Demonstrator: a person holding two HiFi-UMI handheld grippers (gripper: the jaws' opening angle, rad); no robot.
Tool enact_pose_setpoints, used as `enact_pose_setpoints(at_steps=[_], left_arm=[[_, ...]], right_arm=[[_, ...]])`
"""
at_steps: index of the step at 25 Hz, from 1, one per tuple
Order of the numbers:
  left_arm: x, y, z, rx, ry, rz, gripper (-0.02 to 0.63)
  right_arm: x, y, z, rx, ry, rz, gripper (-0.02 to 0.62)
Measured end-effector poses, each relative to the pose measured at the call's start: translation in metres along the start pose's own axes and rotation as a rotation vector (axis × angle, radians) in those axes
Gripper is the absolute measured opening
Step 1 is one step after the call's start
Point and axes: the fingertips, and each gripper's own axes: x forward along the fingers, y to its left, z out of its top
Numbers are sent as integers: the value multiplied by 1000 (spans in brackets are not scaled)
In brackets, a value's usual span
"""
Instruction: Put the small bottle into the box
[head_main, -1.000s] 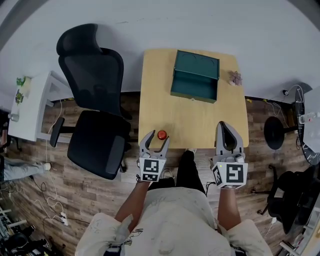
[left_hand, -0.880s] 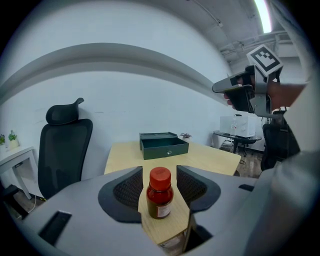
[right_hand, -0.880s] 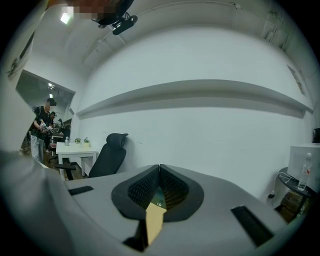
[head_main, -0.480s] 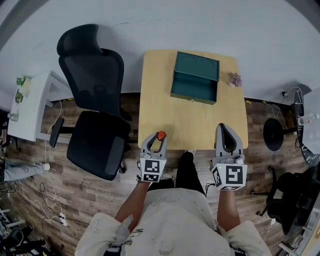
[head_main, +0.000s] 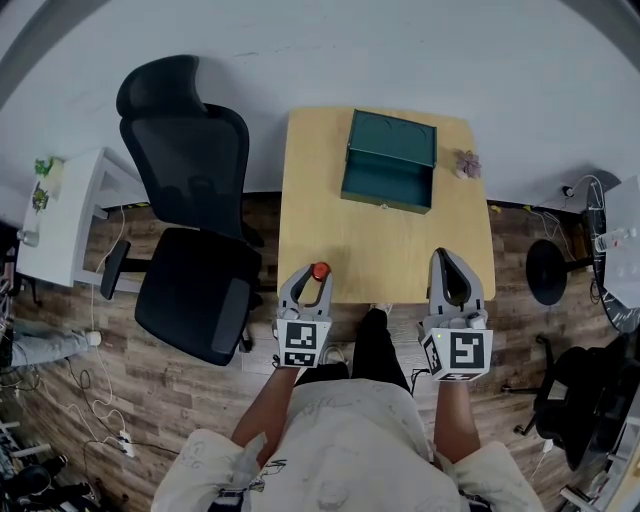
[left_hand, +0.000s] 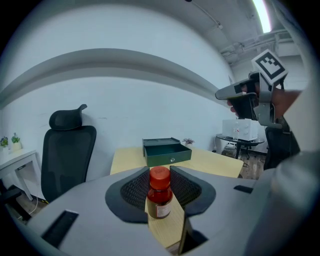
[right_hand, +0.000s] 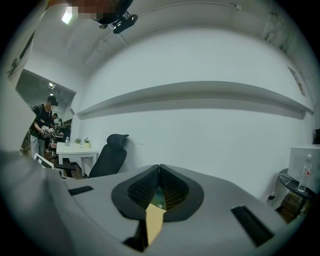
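The small brown bottle (left_hand: 160, 195) with a red cap (head_main: 320, 271) stands upright at the near left edge of the wooden table (head_main: 390, 240). My left gripper (head_main: 314, 273) has just been closing and its jaws now press on the bottle's two sides (left_hand: 160, 173). The dark green box (head_main: 388, 160) lies open at the table's far side, straight ahead in the left gripper view (left_hand: 167, 151). My right gripper (head_main: 447, 258) rests over the near right edge, its jaws shut (right_hand: 160, 168) with nothing between them.
A black office chair (head_main: 190, 200) stands close to the table's left side. A small potted plant (head_main: 468, 161) sits right of the box. A white side table (head_main: 60, 215) is at far left. The person's legs are under the table's near edge.
The left gripper's jaws have closed from wide open onto the bottle, which stayed in its place. The right gripper has not moved.
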Motion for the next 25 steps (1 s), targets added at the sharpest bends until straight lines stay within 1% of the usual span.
enact_pose_setpoints(at_steps=[4, 10, 14, 16, 19, 22, 25], left_arm=[[-10, 7, 46, 10, -82, 14, 127], [-36, 23, 128, 54, -268, 55, 127], [-56, 32, 164, 75, -335, 90, 127], [-64, 34, 178, 93, -366, 101, 127], [-71, 35, 187, 107, -383, 110, 127], [-72, 33, 189, 115, -388, 108, 127], [-71, 33, 188, 99, -377, 104, 127]], right_arm=[[-1, 1, 3, 1, -10, -3, 15], [-5, 0, 9, 2, -32, -12, 15], [-7, 2, 14, -1, -48, -14, 15], [-8, 3, 16, -3, -53, -13, 15], [-9, 4, 18, -3, -61, -12, 15], [-11, 2, 18, -1, -61, -15, 15], [-11, 1, 18, 1, -61, -19, 15]])
